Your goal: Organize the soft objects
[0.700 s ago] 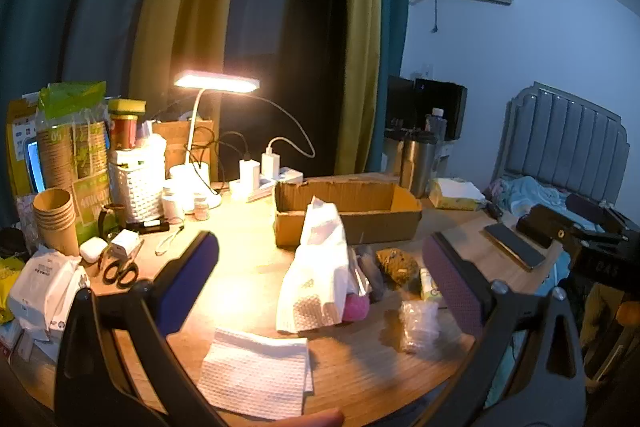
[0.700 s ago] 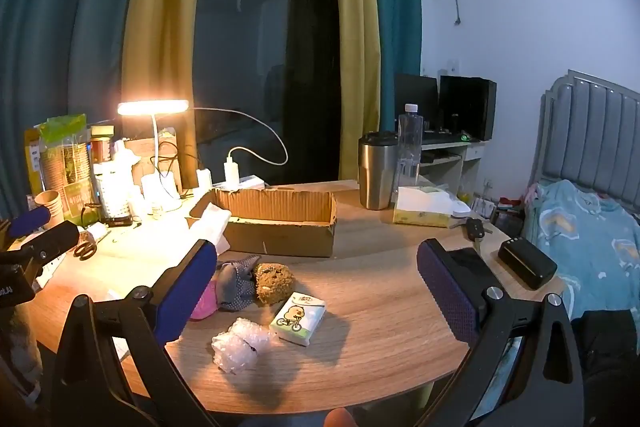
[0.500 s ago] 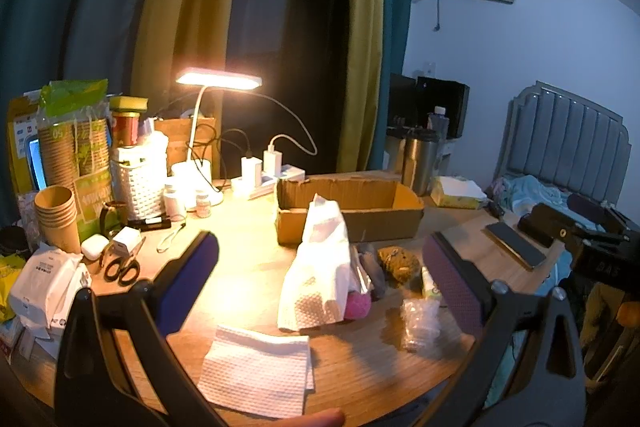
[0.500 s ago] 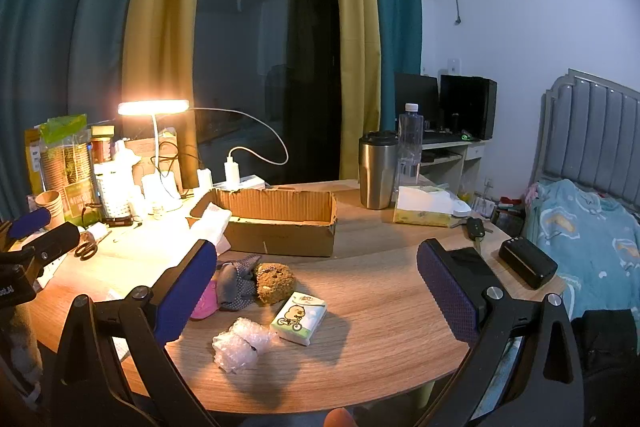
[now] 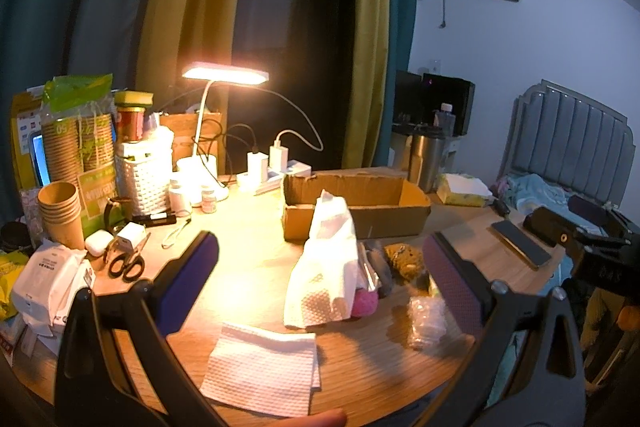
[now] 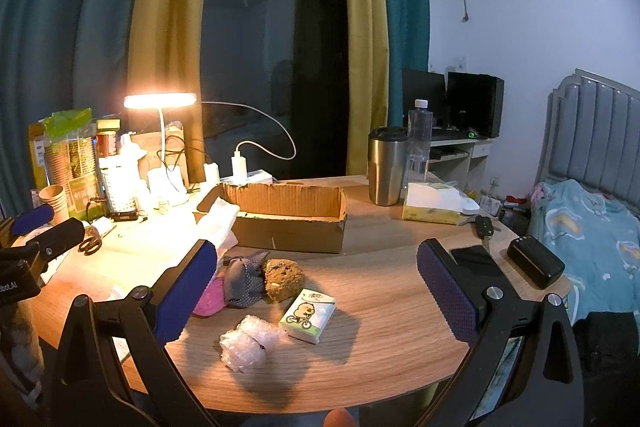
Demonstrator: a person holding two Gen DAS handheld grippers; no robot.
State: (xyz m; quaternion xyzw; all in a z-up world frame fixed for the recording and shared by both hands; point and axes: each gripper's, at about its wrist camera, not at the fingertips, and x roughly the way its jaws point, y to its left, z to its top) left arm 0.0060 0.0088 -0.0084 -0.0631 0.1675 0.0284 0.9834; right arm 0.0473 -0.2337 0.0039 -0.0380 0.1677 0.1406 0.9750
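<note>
Fingers (image 6: 448, 291) spread above lamplit wooden table (image 6: 384, 291).

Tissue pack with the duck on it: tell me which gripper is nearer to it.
Right. The right gripper hangs open right over the tissue pack. The left gripper is off to the pack's left, open above the paper towel.

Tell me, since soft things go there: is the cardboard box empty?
Apparently empty: the cardboard box stands open-topped, bare inner walls showing; its floor is hidden.
</note>
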